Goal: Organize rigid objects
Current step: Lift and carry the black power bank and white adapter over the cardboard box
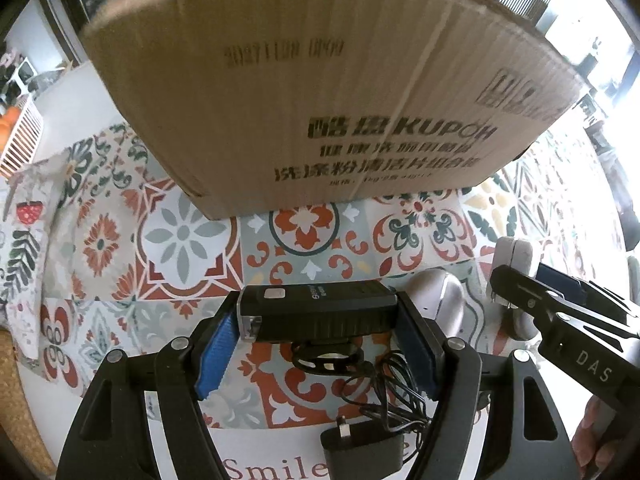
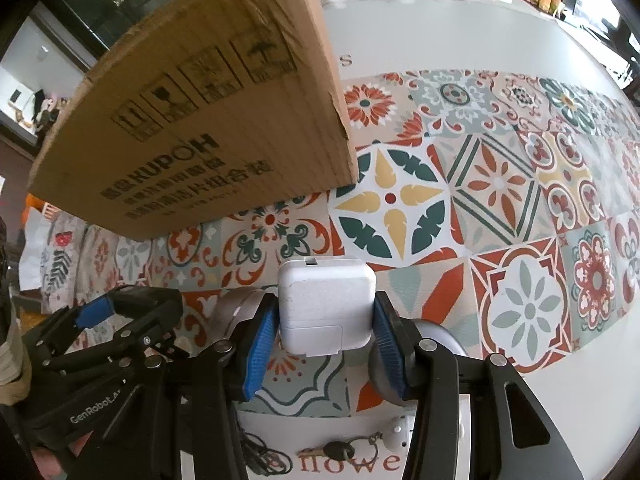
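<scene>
Left wrist: tool grips black device, probably lifted.

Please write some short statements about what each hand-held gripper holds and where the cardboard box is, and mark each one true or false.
1. The left hand-held gripper grips a black rectangular device. True.
2. The right hand-held gripper holds a black plug adapter. False: it grips a white square charger block.
3. The brown cardboard box stands beyond both hand-held grippers on the patterned tile-print tablecloth. True.
4. The black plug adapter with its coiled cable lies inside the box. False: it lies on the tablecloth, below the left hand-held gripper.
5. Both hand-held grippers are empty. False: each holds an object.
</scene>
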`<move>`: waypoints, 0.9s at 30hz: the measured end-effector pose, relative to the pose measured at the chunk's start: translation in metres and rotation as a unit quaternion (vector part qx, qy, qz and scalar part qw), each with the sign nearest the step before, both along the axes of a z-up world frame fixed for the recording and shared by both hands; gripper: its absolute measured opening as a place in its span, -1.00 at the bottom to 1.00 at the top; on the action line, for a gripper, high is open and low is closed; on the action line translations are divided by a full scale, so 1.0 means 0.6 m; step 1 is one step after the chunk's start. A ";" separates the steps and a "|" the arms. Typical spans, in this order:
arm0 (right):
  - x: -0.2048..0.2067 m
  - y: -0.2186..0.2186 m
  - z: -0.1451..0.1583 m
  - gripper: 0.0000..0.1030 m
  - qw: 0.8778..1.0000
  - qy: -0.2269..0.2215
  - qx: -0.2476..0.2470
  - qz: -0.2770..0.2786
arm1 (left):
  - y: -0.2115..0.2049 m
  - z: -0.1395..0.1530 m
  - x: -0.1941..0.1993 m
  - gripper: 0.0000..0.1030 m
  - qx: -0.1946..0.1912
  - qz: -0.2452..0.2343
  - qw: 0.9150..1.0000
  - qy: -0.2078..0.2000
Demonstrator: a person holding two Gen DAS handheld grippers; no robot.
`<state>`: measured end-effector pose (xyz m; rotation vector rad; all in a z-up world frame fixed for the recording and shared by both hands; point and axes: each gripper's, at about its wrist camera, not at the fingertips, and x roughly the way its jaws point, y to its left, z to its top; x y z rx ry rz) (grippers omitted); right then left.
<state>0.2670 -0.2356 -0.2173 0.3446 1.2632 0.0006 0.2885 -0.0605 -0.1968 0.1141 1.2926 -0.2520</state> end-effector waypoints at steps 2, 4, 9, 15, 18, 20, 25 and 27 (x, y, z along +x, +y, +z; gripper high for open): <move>-0.006 -0.002 0.010 -0.07 1.000 -0.008 0.002 0.002 | 0.001 0.014 -0.003 0.42 -0.004 0.001 1.000 -0.007; -0.012 -0.001 0.025 -0.06 1.000 -0.016 0.003 0.002 | 0.006 0.023 -0.007 0.42 -0.011 0.002 1.000 -0.012; -0.020 -0.001 0.064 -0.06 0.999 -0.036 0.003 0.005 | 0.011 0.052 -0.017 0.42 -0.019 0.004 0.999 -0.027; -0.025 0.008 0.099 -0.06 0.998 -0.062 -0.004 0.008 | 0.017 0.104 -0.025 0.42 -0.023 -0.001 0.998 -0.056; -0.028 0.014 0.118 -0.06 0.997 -0.076 -0.008 0.010 | 0.013 0.117 -0.027 0.42 -0.024 -0.001 0.997 -0.073; -0.032 0.015 0.132 -0.06 0.996 -0.086 -0.011 0.012 | 0.010 0.123 -0.028 0.42 -0.024 0.000 0.996 -0.084; -0.038 0.022 0.166 -0.06 0.993 -0.115 -0.017 0.019 | 0.015 0.166 -0.036 0.42 -0.032 0.003 0.993 -0.115; -0.039 0.024 0.181 -0.06 0.992 -0.126 -0.018 0.022 | 0.016 0.180 -0.038 0.42 -0.034 0.004 0.992 -0.124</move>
